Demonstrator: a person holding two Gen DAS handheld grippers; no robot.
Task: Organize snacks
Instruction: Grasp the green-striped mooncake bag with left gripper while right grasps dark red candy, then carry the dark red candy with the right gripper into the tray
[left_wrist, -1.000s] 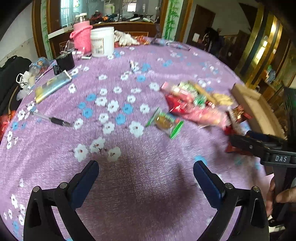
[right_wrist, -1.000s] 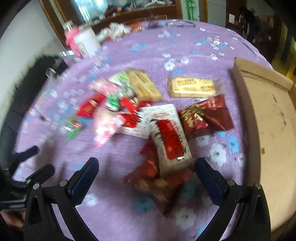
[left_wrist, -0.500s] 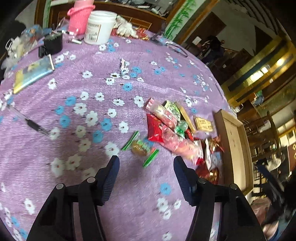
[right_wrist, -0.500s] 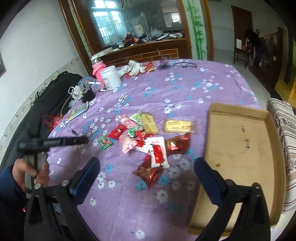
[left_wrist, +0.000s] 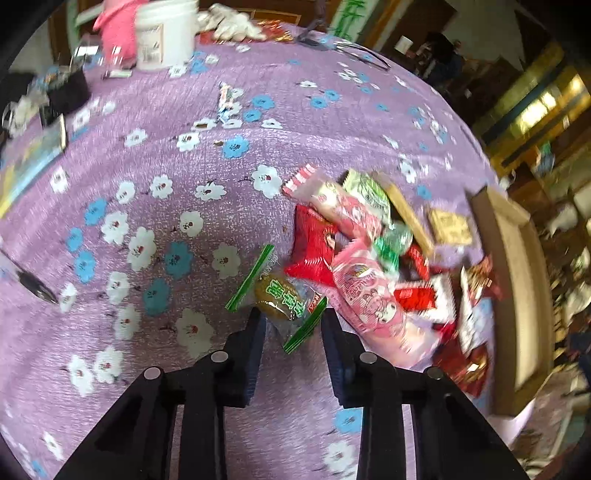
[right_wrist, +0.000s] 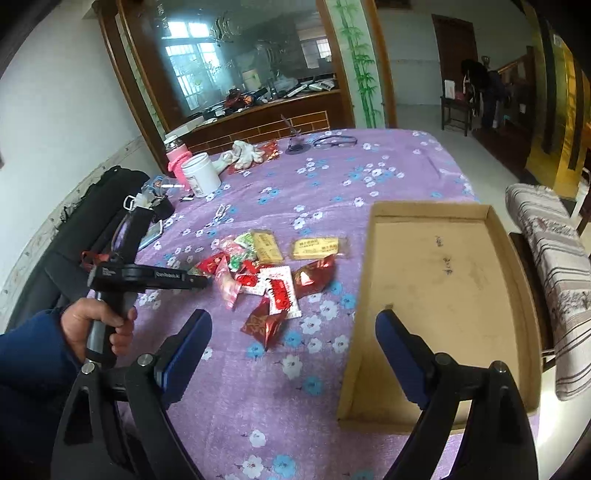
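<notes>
Left gripper (left_wrist: 291, 325), jaws just closing, astride but not yet pinching green-edged snack packet (left_wrist: 282, 295) beside snack pile (right_wrist: 266, 273) on purple tablecloth (left_wrist: 155, 155); right gripper (right_wrist: 291, 354) spread wide, empty, near cardboard tray (right_wrist: 443, 280).

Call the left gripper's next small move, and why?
Probably ease forward a touch and finish closing. The left gripper has just been closing, and the green-edged snack sits only partly between its fingers, with no firm pinch visible. The tray lies bare, apart from the pile.
</notes>
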